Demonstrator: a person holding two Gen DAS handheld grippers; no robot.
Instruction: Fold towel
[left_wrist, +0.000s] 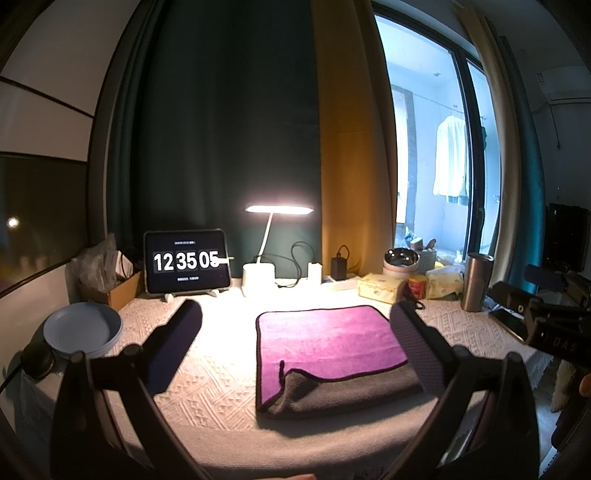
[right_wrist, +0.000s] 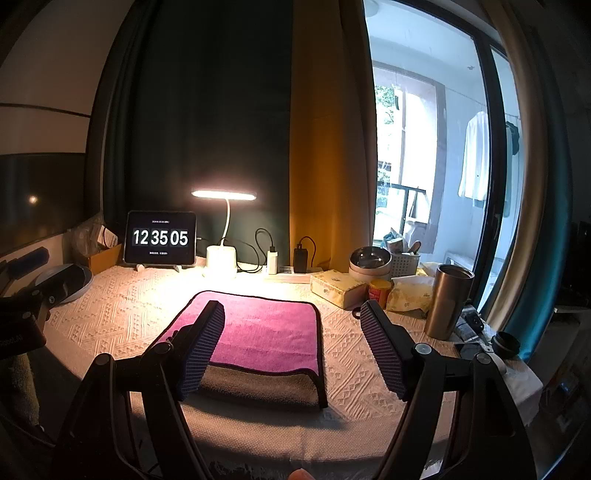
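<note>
A purple towel (left_wrist: 325, 339) with a grey underside and black hem lies folded flat on the cream patterned tablecloth (left_wrist: 218, 380). Its grey layer shows along the near edge. In the right wrist view the towel (right_wrist: 266, 332) lies between and just beyond the fingers. My left gripper (left_wrist: 295, 321) is open and empty, held above the table, its right finger over the towel's right edge. My right gripper (right_wrist: 291, 314) is open and empty, its left finger over the towel's left part. The right gripper's body shows in the left wrist view (left_wrist: 546, 317) at the right edge.
At the back stand a tablet clock (left_wrist: 186, 260), a lit desk lamp (left_wrist: 273, 229), chargers, a tissue box (left_wrist: 380, 288), a red can (left_wrist: 417, 286) and a steel tumbler (left_wrist: 476, 282). A blue plate (left_wrist: 83, 328) sits at the left. A window lies to the right.
</note>
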